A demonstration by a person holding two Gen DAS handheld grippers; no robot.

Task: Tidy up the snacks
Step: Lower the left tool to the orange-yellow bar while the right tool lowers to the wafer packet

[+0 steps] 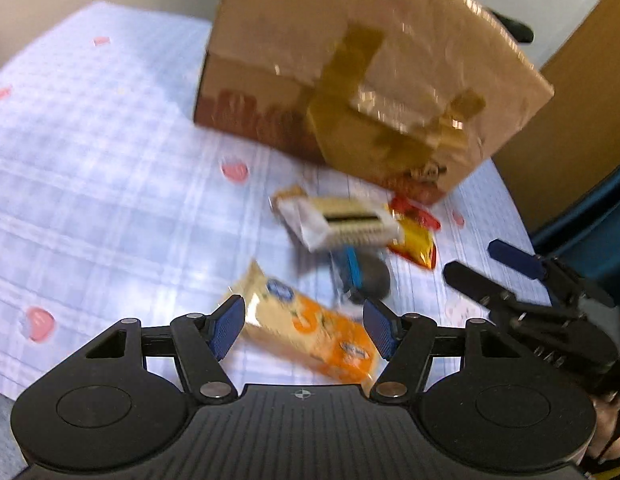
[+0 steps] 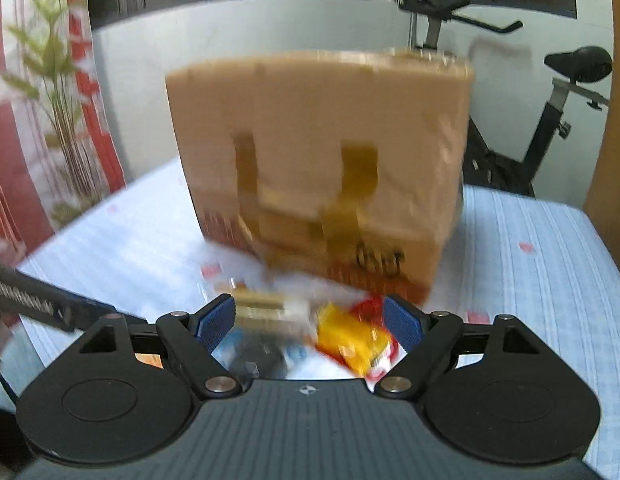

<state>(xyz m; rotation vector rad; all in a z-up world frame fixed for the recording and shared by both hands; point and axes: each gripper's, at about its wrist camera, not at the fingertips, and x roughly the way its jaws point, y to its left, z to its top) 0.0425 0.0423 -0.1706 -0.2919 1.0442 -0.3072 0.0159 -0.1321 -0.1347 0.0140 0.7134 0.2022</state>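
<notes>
A brown taped cardboard box (image 1: 349, 68) stands on the checked tablecloth; it also shows in the right wrist view (image 2: 321, 160). In front of it lie several snack packs: an orange-and-cream pack (image 1: 310, 328), a white pack showing biscuits (image 1: 341, 220), a dark blue pack (image 1: 361, 272) and a yellow-red pack (image 1: 415, 236). My left gripper (image 1: 306, 328) is open, its jaws on either side of the orange pack, above it. My right gripper (image 2: 310, 320) is open over the yellow-red pack (image 2: 353, 340) and the biscuit pack (image 2: 262, 308). It also shows in the left wrist view (image 1: 481, 268).
The tablecloth (image 1: 90, 160) is pale blue with pink spots. An exercise bike (image 2: 541, 128) stands behind the table by a white wall. A plant and red curtain (image 2: 58, 120) are at the left. A wooden panel (image 1: 581, 120) is at the right.
</notes>
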